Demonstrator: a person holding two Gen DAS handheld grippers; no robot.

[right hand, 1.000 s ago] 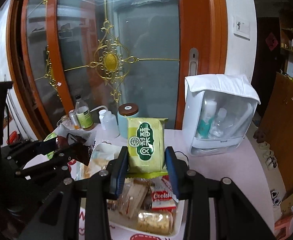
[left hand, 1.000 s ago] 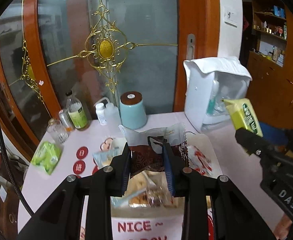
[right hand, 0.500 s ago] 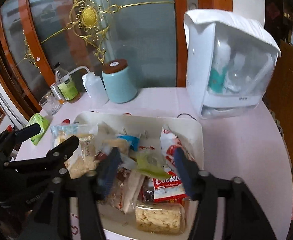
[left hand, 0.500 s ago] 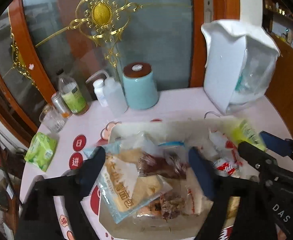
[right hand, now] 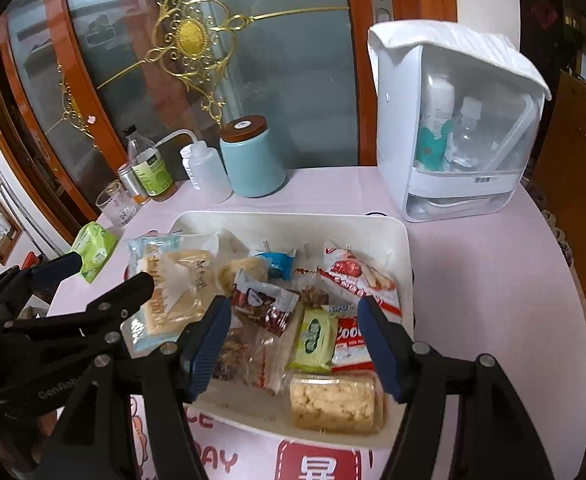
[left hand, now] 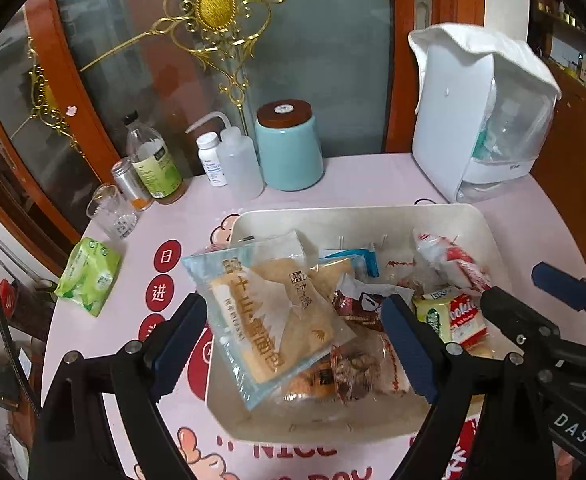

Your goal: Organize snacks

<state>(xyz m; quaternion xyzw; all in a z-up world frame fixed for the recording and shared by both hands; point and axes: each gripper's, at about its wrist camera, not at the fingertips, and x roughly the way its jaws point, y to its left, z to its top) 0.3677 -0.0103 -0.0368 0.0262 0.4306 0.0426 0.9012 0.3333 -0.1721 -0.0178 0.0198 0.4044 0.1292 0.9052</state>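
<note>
A white tray on the pink table holds several snack packs. My left gripper is open and empty above the tray's left half, over a large clear bread pack. A brown packet lies in the tray's middle. My right gripper is open and empty above the tray's front, over the yellow-green packet that lies beside a red cookie pack. The right gripper's fingers show at the right in the left wrist view.
Behind the tray stand a teal canister, a squeeze bottle, a pill bottle, a green-label bottle, a can and a glass. A white storage box stands back right. A green tissue pack lies left.
Both grippers came down over the tray and opened. The left let go of the brown packet and the right let go of the yellow-green packet; both now lie in the tray.
</note>
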